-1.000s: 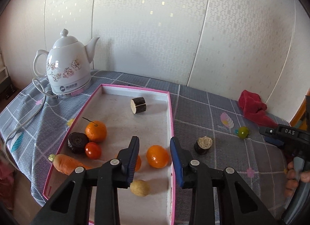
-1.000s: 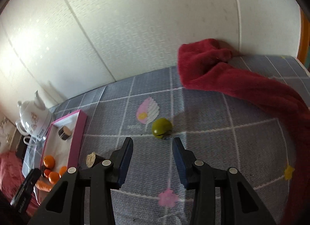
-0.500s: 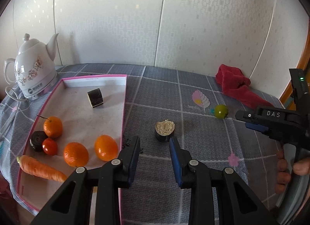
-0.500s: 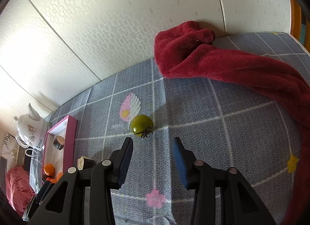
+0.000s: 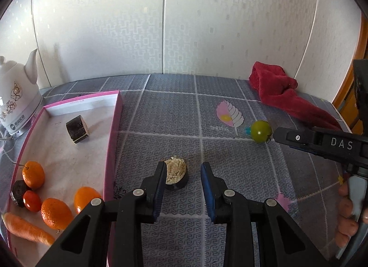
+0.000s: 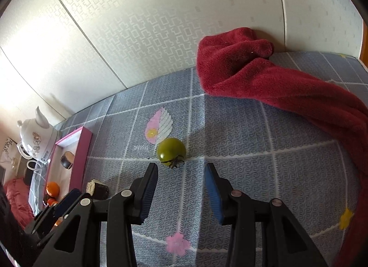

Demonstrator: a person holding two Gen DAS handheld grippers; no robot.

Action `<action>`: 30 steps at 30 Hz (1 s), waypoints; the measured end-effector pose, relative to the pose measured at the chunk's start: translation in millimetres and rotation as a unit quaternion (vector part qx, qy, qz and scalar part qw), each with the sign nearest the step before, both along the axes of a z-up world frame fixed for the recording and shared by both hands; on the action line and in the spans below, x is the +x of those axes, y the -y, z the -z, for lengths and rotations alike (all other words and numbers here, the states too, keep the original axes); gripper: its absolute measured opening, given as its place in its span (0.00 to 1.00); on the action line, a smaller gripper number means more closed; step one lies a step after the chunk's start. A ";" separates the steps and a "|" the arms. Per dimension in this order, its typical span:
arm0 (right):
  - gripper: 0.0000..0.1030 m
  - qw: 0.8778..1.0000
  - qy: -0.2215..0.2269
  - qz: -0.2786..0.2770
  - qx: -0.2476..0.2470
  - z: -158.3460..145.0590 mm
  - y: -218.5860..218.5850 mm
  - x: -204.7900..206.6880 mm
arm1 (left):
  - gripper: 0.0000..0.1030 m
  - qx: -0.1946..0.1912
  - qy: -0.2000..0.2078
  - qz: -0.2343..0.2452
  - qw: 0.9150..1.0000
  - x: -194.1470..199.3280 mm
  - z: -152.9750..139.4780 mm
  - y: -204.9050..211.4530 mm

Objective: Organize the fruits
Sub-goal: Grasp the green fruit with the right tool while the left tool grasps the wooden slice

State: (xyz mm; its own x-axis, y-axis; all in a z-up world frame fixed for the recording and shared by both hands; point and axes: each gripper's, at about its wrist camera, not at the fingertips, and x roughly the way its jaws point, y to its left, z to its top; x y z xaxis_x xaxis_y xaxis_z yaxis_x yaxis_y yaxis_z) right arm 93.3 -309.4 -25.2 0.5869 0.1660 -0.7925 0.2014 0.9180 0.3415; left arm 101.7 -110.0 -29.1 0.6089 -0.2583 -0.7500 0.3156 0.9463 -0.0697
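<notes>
In the left wrist view, the left gripper [image 5: 183, 167] stood with a narrow gap between its jaws and gripped nothing; the eggplant chunk [image 5: 175, 172], pale cut face up, lay between the fingertips on the grey tablecloth [image 5: 230, 175], close against the left finger and clear of the right one, just right of the pink tray [image 5: 113, 133]. Inside the tray lay a second eggplant piece [image 5: 77, 129], three oranges [image 5: 56, 213], a red tomato [image 5: 32, 200], a dark round piece [image 5: 18, 193] and a carrot [image 5: 27, 229]. Far right of the tray, the green tomato [image 5: 260, 131] sat at the tip of the right gripper [image 5: 279, 135].

In the right wrist view, the right gripper [image 6: 181, 170] had its jaws partly apart and empty, with the green tomato [image 6: 171, 149] resting on the cloth just beyond the fingertips, apart from both, well right of the tray [image 6: 82, 152] and below the red towel [image 6: 264, 83]
</notes>
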 end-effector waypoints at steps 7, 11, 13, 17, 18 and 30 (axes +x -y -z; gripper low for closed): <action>0.41 0.999 0.002 -0.028 -0.040 3.3 -17.2 16.0 | 0.30 -0.013 -0.001 -0.005 1.000 10.1 4.5 -0.6; 0.41 0.994 0.002 -0.046 -0.096 8.6 -32.9 29.1 | 0.29 -0.017 0.005 -0.003 1.000 11.3 4.8 -1.6; 0.41 0.992 -0.003 -0.050 -0.112 13.5 -36.8 34.6 | 0.29 -0.032 0.002 -0.001 0.999 12.1 4.5 -4.3; 0.34 0.989 -0.008 -0.058 -0.139 18.6 -42.4 40.4 | 0.29 -0.053 -0.004 0.000 0.999 11.9 6.4 -11.3; 0.33 0.988 -0.010 -0.061 -0.141 18.9 -42.8 40.2 | 0.29 -0.059 -0.005 0.001 0.998 11.5 6.6 -13.7; 0.33 0.993 -0.024 -0.061 -0.097 19.6 -32.0 39.3 | 0.31 -0.047 0.013 -0.002 0.999 6.2 4.1 -18.1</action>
State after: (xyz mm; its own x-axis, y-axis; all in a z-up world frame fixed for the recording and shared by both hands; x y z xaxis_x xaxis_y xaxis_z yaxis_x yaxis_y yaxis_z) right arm 132.6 -277.4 -44.7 0.5324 0.0755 -0.8431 0.0969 0.9840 0.1494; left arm 107.9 -91.9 -33.3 0.6295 -0.3242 -0.7062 0.3139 0.9374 -0.1505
